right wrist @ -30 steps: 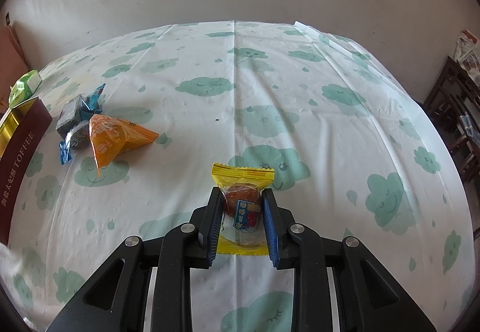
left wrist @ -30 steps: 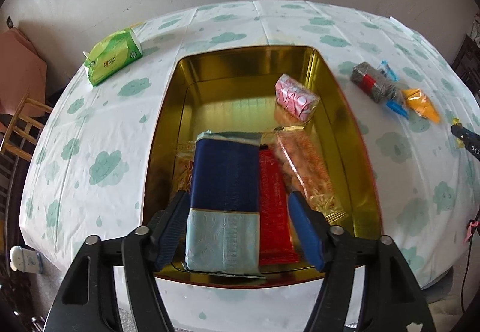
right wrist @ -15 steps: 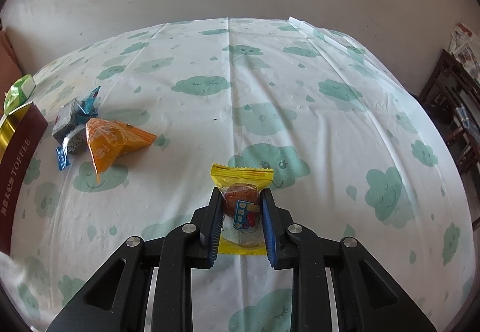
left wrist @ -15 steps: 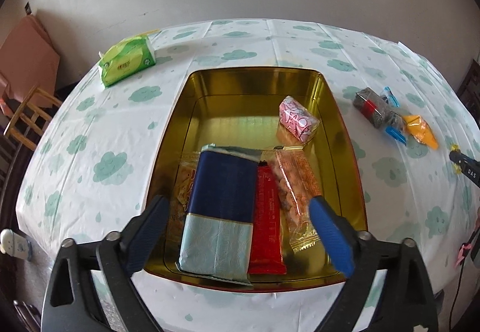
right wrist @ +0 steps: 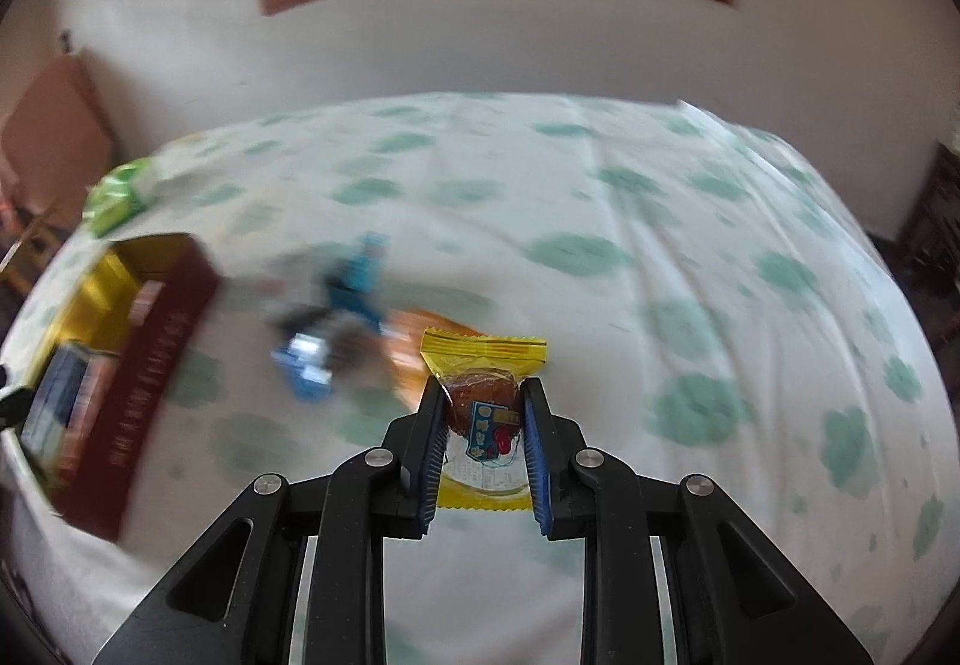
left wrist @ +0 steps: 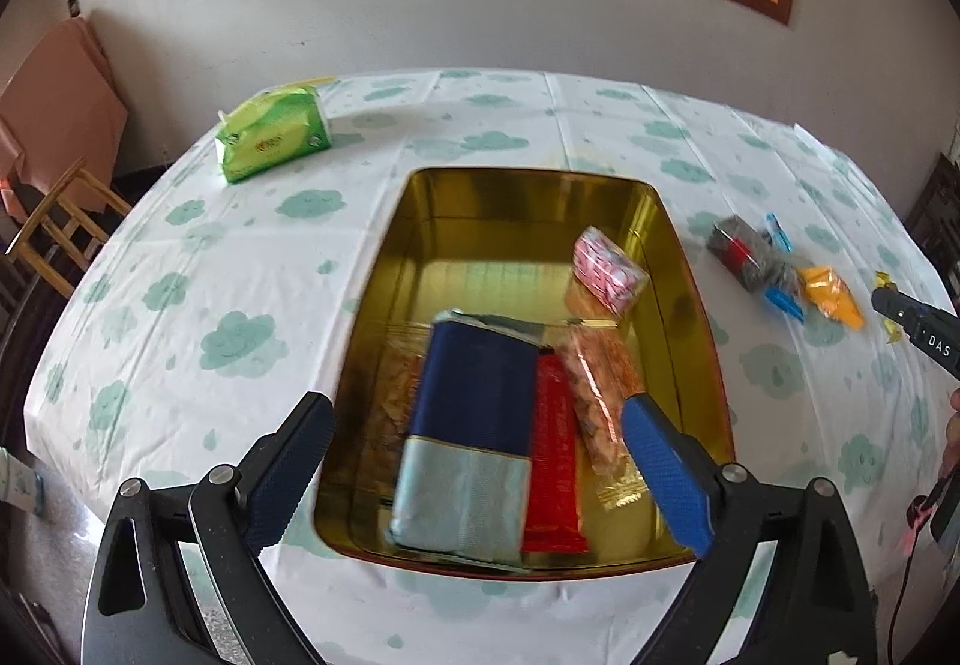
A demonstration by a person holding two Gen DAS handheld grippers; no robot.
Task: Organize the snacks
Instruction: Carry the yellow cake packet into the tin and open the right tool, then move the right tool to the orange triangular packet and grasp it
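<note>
Left hand-held gripper in its own wrist view hangs with its jaws spread wide and nothing between them, poised over the near end of the gold-lined tin. The tin lies on the cloud-print counter with its long axis running straight away from this gripper. Inside, at the near end, lie a blue-and-silver packet, a red bar touching its right side, and a clear orange-printed packet beside that, all lengthwise; a pink sweet sits against the right wall farther back. Right of the tin, apart from it, is a small heap of loose snacks, and a green tissue pack lies far left. The far half of the tin floor is bare.

Right hand-held gripper in its wrist view is closed on a yellow-wrapped cake, clamped across the wrapper's sides, its long axis pointing forward along the fingers and held clear above the counter. The view is blurred. The tin lies to this gripper's left, its maroon side wall facing it, with the loose snacks between. I judge the coming move to be a leftward carry over that wall, toward the bare far half.
</note>
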